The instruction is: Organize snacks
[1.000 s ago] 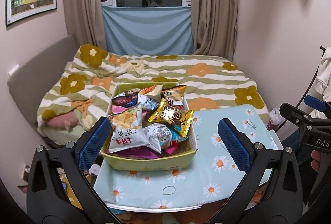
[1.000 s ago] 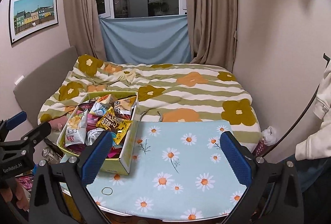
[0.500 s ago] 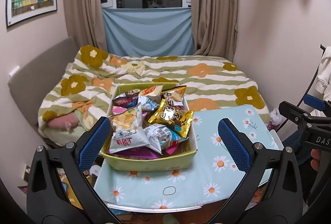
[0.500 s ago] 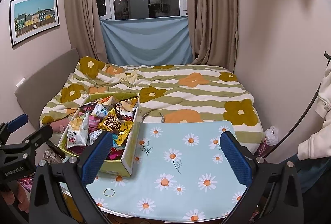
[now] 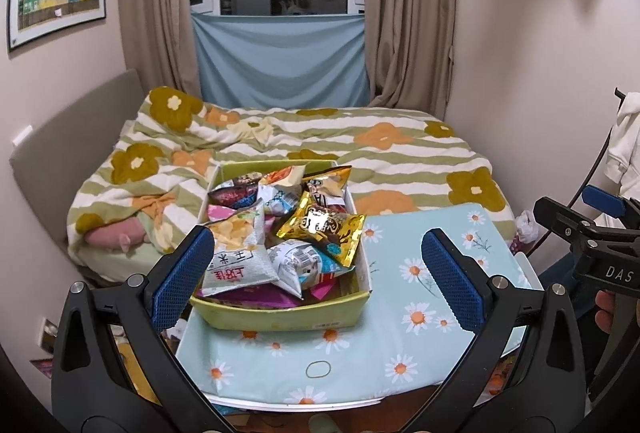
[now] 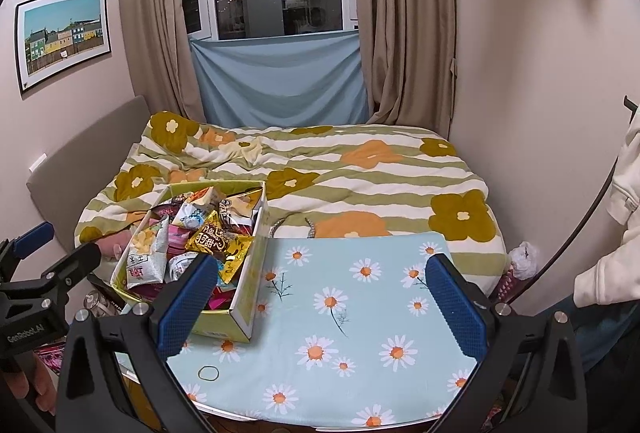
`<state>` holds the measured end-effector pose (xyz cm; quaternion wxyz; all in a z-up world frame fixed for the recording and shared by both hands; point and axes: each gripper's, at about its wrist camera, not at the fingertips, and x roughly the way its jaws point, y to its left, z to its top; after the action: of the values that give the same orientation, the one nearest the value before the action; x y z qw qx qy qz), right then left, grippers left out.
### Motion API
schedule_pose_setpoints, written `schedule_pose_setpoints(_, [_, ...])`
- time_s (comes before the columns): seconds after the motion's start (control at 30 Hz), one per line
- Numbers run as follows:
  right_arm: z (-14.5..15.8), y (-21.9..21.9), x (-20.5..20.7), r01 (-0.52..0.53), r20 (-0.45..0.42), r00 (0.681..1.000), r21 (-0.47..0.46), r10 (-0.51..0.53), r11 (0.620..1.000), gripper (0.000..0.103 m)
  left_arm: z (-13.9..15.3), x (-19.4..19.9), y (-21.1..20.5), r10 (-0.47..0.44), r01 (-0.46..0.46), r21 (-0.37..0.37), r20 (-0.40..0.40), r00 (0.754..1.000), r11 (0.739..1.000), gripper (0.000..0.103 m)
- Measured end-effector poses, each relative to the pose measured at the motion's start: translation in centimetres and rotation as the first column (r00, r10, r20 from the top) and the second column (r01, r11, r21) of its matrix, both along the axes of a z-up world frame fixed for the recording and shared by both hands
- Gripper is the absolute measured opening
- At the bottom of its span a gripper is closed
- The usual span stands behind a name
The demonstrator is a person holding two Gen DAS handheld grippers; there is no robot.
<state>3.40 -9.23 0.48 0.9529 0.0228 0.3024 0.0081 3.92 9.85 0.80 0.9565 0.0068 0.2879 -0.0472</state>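
Both sets of blue-padded fingers are standing spread wide and holding nothing. The left gripper [image 5: 318, 273] is hovering over the near end of the yellow-green cardboard box [image 5: 280, 317], its left pad [image 5: 182, 275] hanging in front of the box's left corner. The right gripper [image 6: 320, 307] is hovering over the bare middle of the daisy-print tablecloth [image 6: 360, 333], with only its left pad [image 6: 188, 307] overlapping the box's near right corner.

Compared with a second ago, the change is slight: the right gripper is sitting a little higher and farther back, so more of the cloth is showing beneath it, and the left view is barely drifting. No packet is shifting.

The snacks are lying heaped in the box at the table's left side: a gold foil packet [image 5: 322, 229] on top, a white chip bag with red lettering [image 5: 236, 261] at the near left, a blue-and-white packet [image 5: 304, 265] beside it. No packet is visible on the cloth; only a small ring [image 5: 318, 369] is resting there.

In my judgement this fits either sorting about to draw from the box or snacks just gathered into it; the views are not settling which.
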Motion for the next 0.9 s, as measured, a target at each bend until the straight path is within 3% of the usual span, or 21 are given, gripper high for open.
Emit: schedule_pose_setpoints(0.9, [-0.17,0.13,0.04,0.012,-0.01,1.0,0.002,-0.012,1.0,0.103,0.06,0.0,0.13,0.027,-0.027,0.021,0.019,0.999,0.999,0.103])
